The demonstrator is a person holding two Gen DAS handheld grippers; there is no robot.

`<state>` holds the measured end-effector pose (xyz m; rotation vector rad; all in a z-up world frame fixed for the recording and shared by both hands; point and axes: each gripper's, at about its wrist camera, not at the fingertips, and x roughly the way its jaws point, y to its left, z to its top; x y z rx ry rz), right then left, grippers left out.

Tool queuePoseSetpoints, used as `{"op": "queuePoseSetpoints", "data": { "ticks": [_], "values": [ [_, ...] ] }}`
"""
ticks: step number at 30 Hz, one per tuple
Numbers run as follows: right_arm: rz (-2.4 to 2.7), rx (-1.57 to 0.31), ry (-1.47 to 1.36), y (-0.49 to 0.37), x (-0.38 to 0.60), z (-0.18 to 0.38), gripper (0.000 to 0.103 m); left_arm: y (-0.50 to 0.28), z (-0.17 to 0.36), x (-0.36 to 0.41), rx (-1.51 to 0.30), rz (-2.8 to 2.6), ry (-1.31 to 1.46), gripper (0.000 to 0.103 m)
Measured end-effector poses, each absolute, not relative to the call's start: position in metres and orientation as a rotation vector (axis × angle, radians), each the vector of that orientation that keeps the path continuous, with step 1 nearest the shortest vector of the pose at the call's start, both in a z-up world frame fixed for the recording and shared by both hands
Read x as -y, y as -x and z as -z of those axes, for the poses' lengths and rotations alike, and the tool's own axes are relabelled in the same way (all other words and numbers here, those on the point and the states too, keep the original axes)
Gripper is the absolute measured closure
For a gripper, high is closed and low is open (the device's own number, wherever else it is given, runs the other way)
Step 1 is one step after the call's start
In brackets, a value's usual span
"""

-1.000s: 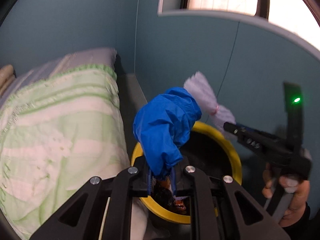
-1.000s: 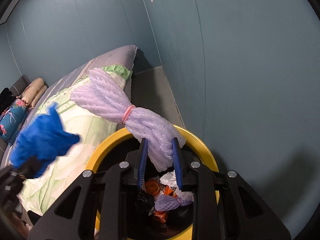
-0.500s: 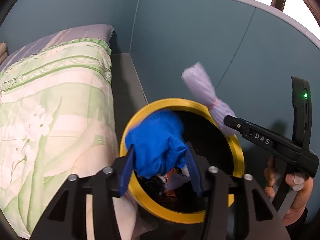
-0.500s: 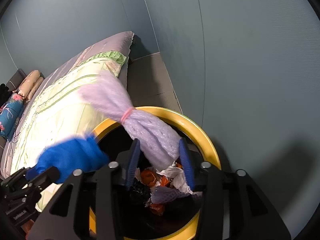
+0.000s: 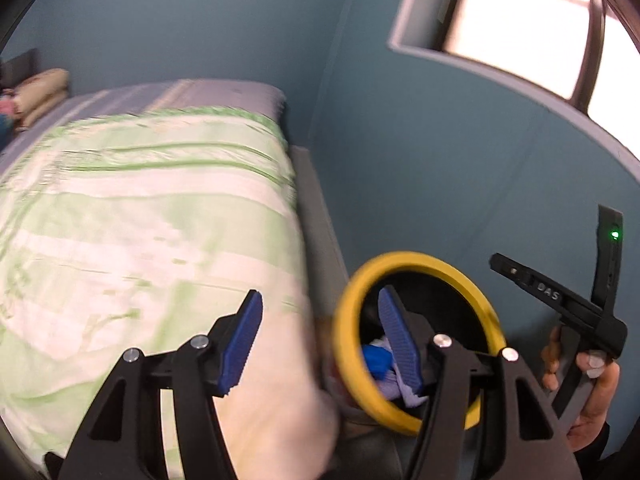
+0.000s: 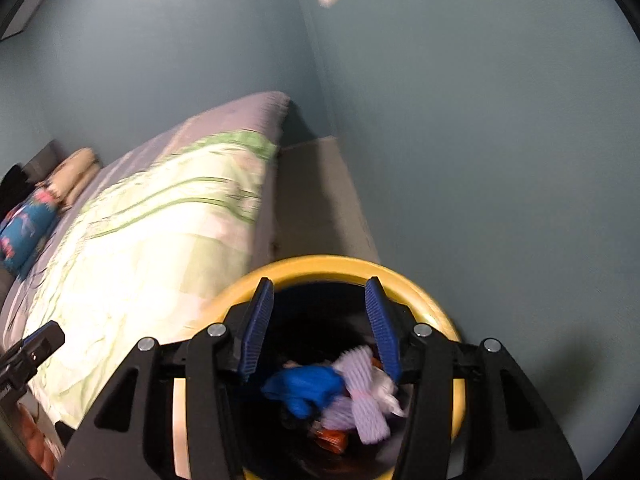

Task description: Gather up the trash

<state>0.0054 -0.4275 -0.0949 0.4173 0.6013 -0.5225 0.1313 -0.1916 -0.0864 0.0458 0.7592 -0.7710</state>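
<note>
Both jaw sets have just been opening and now stand partly apart with nothing between them. The right hand-held gripper (image 6: 318, 326) points down into the yellow-rimmed trash bin (image 6: 436, 296), which lies directly ahead of and below it. The blue glove (image 6: 308, 390) and the lilac foam-net sleeve (image 6: 366, 396), tied with a pink band, rest inside on the other refuse, below and clear of the pads. The sleeve's long axis runs roughly along the pointing direction of the right hand-held gripper. The left hand-held gripper (image 5: 320, 340) is offset toward the bed (image 5: 140, 220). Its left finger is over the bed's green quilt and its right finger over the bin mouth. Judgement: both items are deposited. The right hand-held gripper is nearer the bin; the left is nearer the bed. No further trash is visible on the bed, though the blur limits this check.
</note>
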Motion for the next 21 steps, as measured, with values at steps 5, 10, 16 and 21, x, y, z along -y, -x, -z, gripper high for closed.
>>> {"op": "queuePoseSetpoints", "data": {
  "ticks": [5, 10, 16, 21],
  "values": [
    [0.379, -0.558, -0.321, -0.048, 0.372, 0.066, 0.057, -0.134, 0.060, 0.126, -0.663, 0.639, 0.010, 0.045],
    [0.264, -0.503, -0.216, -0.074, 0.312, 0.038, 0.057, -0.121, 0.031, 0.078, -0.544, 0.515, 0.022, 0.042],
    [0.193, -0.381, -0.145, -0.074, 0.263, 0.005, 0.033, -0.095, 0.007, 0.034, -0.443, 0.417, 0.053, 0.025],
    [0.186, -0.287, -0.129, -0.062, 0.243, -0.007, 0.010, -0.070, -0.004, 0.009, -0.362, 0.343, 0.059, 0.013]
  ]
}}
